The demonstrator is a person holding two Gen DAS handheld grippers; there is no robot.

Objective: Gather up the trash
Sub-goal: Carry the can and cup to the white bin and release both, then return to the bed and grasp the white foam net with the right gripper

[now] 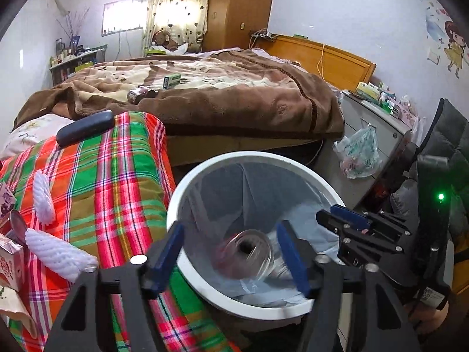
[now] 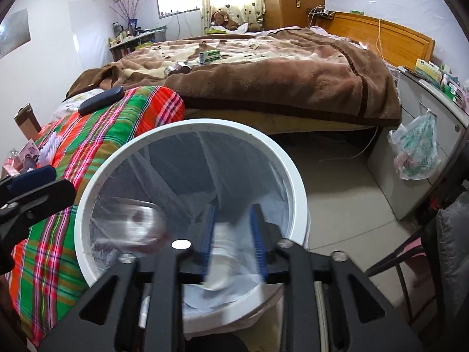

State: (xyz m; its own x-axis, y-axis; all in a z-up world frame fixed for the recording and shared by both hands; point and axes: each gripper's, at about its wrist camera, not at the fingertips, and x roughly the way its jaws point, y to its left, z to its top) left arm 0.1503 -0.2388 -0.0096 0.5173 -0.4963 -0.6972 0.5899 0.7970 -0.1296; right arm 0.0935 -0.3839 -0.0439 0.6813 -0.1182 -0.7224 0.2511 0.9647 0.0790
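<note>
Left to right:

1. Plaid bedding (image 1: 96,176): cartons (image 1: 10,261) and a metal lid lie at its left edge, and a dark case (image 1: 85,129) at its far end. All are outside the bin; whether each is trash cannot be judged.
2. Left gripper (image 1: 231,252): positioned over the white bin (image 1: 187,184), jaws apart. A clear jar (image 1: 249,252), motion-blurred, sits between the blue pads and appears free of them, dropping into the liner.
3. Right gripper (image 2: 234,240): also over the bin's mouth, jaws apart. A pale, blurred item (image 2: 225,261) shows between the pads and seems released; contact cannot be ruled out.
4. Brown blanket (image 2: 278,82) on the bed: a green box (image 2: 209,56) and a small jar (image 2: 177,69) remain, well apart from the bin.

Status: two items are being deposited. Collection appears partly complete; the bed items are judged still to be gathered.
</note>
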